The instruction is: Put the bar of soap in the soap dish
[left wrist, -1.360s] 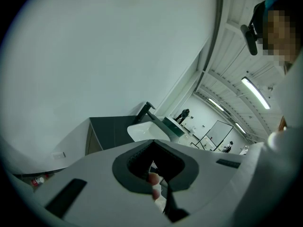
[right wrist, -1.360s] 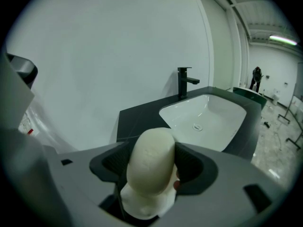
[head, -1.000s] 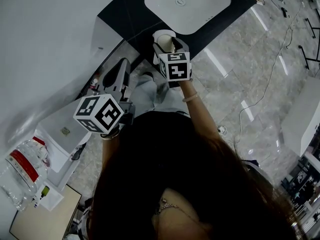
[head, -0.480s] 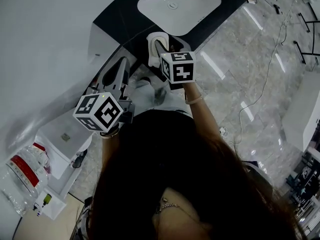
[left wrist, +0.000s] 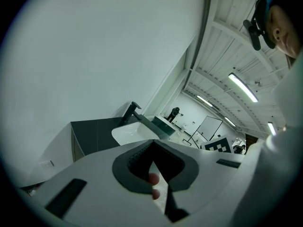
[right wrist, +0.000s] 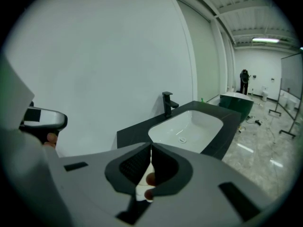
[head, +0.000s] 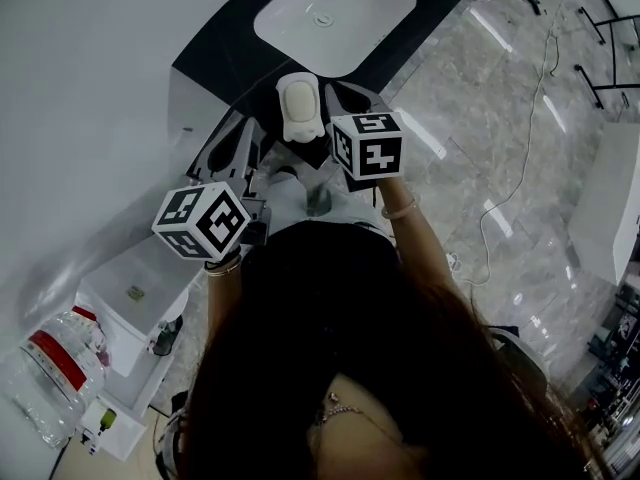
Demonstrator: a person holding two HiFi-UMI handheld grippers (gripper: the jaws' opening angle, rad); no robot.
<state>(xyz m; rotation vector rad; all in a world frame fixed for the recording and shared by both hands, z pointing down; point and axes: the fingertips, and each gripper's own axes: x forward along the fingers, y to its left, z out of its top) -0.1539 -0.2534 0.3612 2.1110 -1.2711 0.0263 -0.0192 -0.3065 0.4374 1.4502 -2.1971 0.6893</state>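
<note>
Soap bar (head: 299, 98) sits in dish (head: 303, 132) just beside sink (head: 335, 18); R gripper (right wrist: 151, 146) jaws just closed, empty; L gripper (left wrist: 152, 144) jaws together, empty

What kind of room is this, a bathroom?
Probably a bathroom mock-up inside a big hall: a white basin with a black tap in a dark counter, yet cables trail across the glossy floor.

Dim and cool throughout, with a grey-green cast. Lit from above by ceiling strips (left wrist: 242, 87), blown out to white. Pale streaks of glare across the polished floor (head: 497, 218). Near-black, detailless in the hair (head: 350, 368). Strongly bowed at the edges of both gripper views, ringed by black vignette. Soft and unfocused close up at the jaws, sharper farther off.
</note>
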